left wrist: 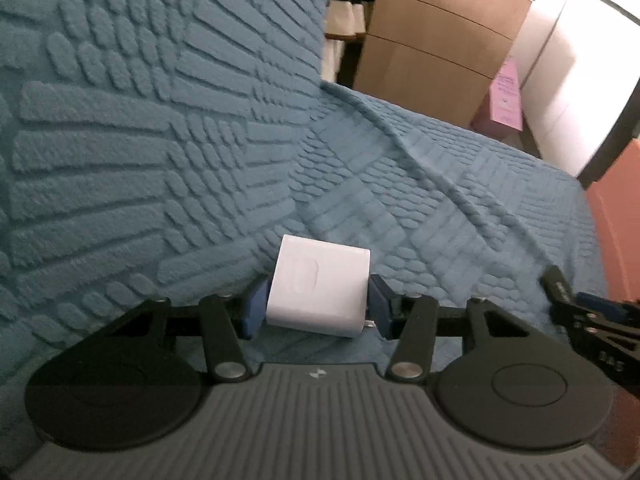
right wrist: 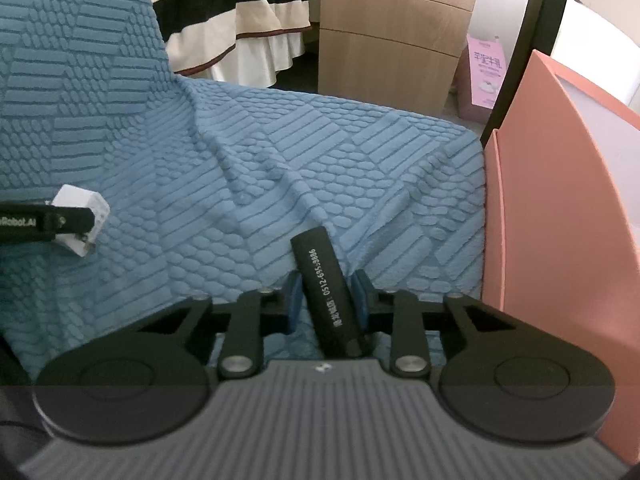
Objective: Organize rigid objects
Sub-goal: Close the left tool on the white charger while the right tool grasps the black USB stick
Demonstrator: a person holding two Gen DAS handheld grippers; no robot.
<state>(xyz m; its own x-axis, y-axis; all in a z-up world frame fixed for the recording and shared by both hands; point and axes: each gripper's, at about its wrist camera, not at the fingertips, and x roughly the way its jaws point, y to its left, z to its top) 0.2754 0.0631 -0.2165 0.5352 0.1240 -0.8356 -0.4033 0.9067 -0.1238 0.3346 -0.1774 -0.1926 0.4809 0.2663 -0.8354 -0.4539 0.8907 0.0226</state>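
A white charger plug (left wrist: 318, 286) is sitting clamped between the left gripper (left wrist: 318, 304) pads, over the blue textured sofa cover (left wrist: 440, 208). The right gripper (right wrist: 327, 300) is pinching a black tube (right wrist: 326, 288) (white digits printed along it) beside a pink box (right wrist: 560, 200).

This looks like a lived-in room of a home, likely a bedroom or sitting room. A blue textured cover (right wrist: 304, 152) drapes a cushioned seat and its backrest. Beyond it stand a wooden drawer cabinet (left wrist: 436, 40), a striped black-and-cream bedspread (right wrist: 240, 12) and a pink carton (right wrist: 482, 76) on the floor.
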